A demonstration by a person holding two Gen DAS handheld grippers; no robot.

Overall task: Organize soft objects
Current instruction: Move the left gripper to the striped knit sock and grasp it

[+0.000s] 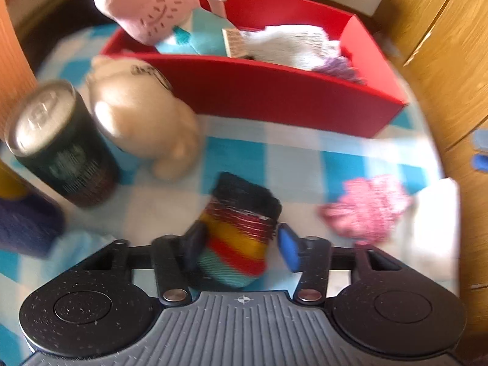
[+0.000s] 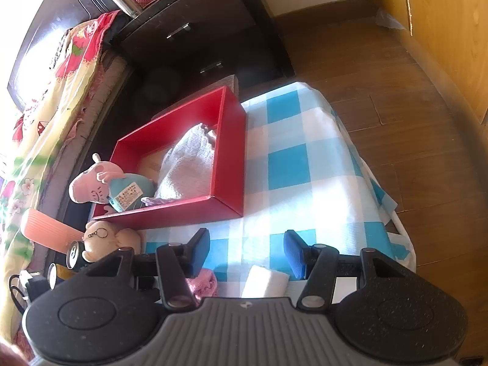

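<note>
A striped sock [image 1: 241, 228] with a black cuff and red, yellow and teal bands lies on the blue-checked cloth [image 1: 305, 164]. My left gripper [image 1: 241, 241] is shut on it, one pad at each side. Behind it stands a red box [image 1: 274, 97] holding a pink pig plush [image 1: 143, 9], a teal item and a white towel [image 1: 292, 45]. A beige plush [image 1: 143, 122] sits before the box's left end. A pink knit piece [image 1: 366, 210] lies to the right. My right gripper [image 2: 247, 253] hangs open over the cloth with nothing between its fingers, the red box [image 2: 228, 152] beyond it.
A dark drink can [image 1: 58, 146] stands left of the beige plush. A white folded cloth [image 1: 436, 222] lies at the table's right edge. Wooden floor [image 2: 396, 91] is beyond the table, a dark drawer unit [image 2: 189, 39] and a bed [image 2: 61, 97] behind the box.
</note>
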